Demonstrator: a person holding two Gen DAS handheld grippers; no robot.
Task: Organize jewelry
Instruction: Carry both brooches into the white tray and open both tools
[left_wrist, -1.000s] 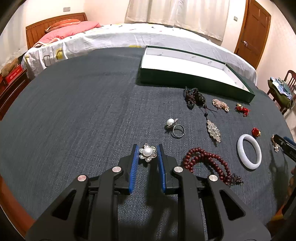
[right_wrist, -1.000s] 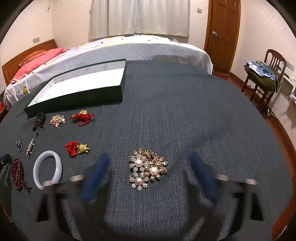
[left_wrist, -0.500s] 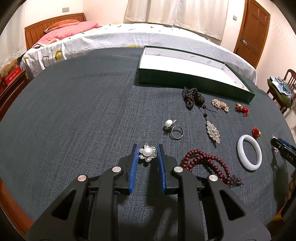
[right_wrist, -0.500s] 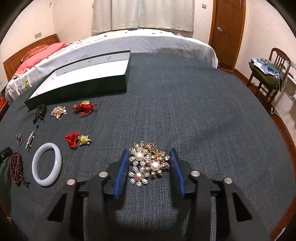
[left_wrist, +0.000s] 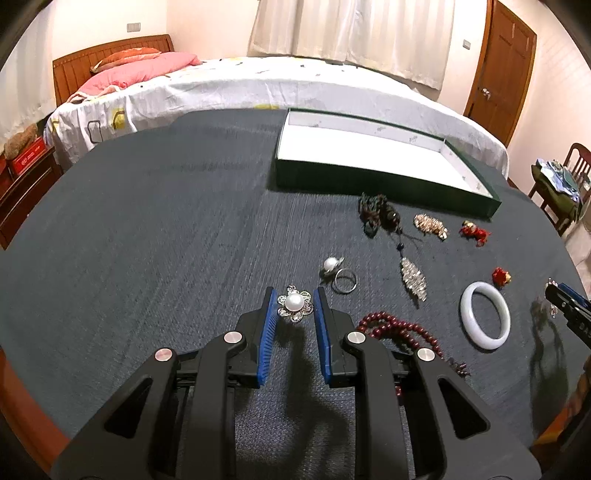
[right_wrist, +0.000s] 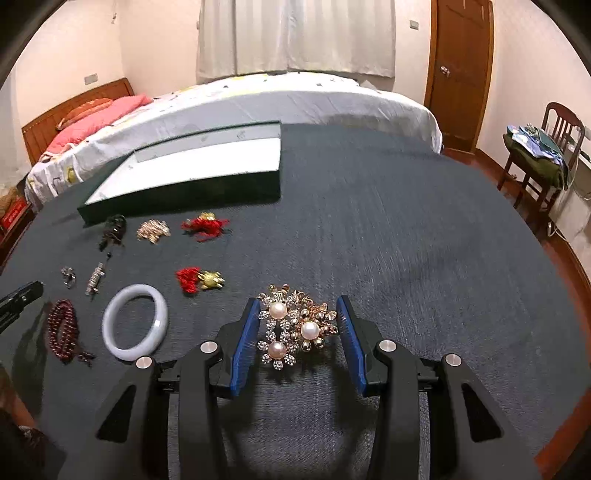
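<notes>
Left gripper (left_wrist: 295, 306) pinching a pearl flower brooch (left_wrist: 294, 304), right gripper (right_wrist: 299, 326) clamped on a three-pearl cluster brooch (right_wrist: 295, 326), green tray (right_wrist: 184, 194) beyond.

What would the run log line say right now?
left hand-held gripper: shut on pearl flower brooch | right hand-held gripper: shut on pearl brooch cluster | green box: empty

Coarse, matt grey-blue cloth covers the bench (left_wrist: 155, 236). The flower brooch (left_wrist: 294, 305) is glinting metal round a glossy pearl; the bangle (left_wrist: 485, 314) is smooth, milky and polished. The beads (left_wrist: 399, 329) are shiny dark red. The box (left_wrist: 369, 155) is lined with matt white paper.
</notes>
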